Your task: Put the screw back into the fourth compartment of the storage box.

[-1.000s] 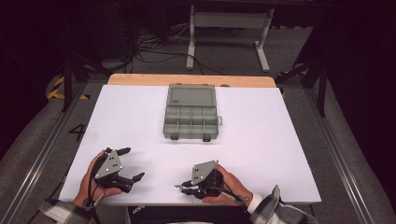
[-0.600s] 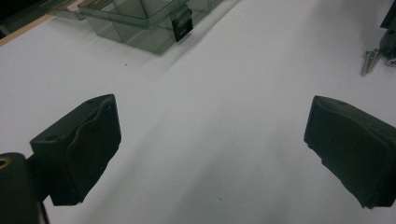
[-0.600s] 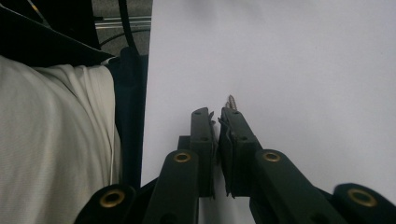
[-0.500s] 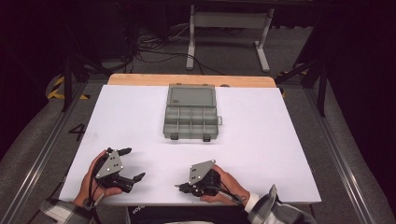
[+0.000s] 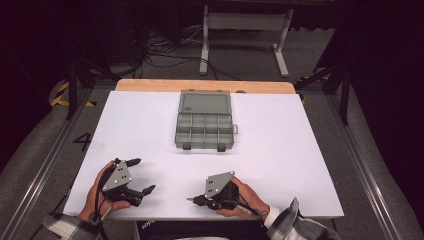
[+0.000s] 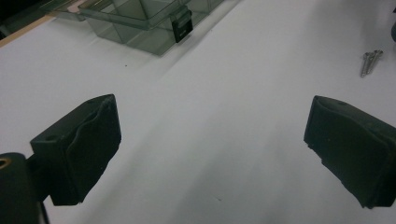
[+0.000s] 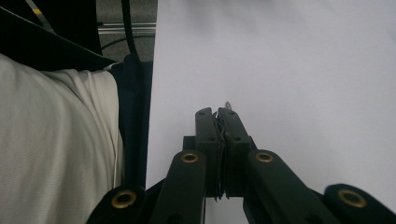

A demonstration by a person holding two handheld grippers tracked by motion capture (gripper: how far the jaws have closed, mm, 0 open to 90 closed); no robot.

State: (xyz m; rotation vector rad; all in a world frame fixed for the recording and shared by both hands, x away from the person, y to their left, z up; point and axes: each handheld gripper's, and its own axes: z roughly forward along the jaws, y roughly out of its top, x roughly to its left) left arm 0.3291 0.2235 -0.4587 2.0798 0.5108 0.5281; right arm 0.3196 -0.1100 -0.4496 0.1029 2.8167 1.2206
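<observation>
My right hand-held gripper (image 7: 223, 113) is clamped on a screw (image 7: 228, 104), having just closed. My left hand-held gripper (image 5: 141, 176) stands wide open, empty, over the surface (image 5: 280, 150)

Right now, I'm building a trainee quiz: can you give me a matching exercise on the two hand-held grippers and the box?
Things:
1. left hand-held gripper
2. right hand-held gripper
3. compartment box

States:
A. lid open, far middle of the table
B. shut on screws
C. jaws wide apart, nothing between them

Pairs: 1-C, 2-B, 3-A
</observation>
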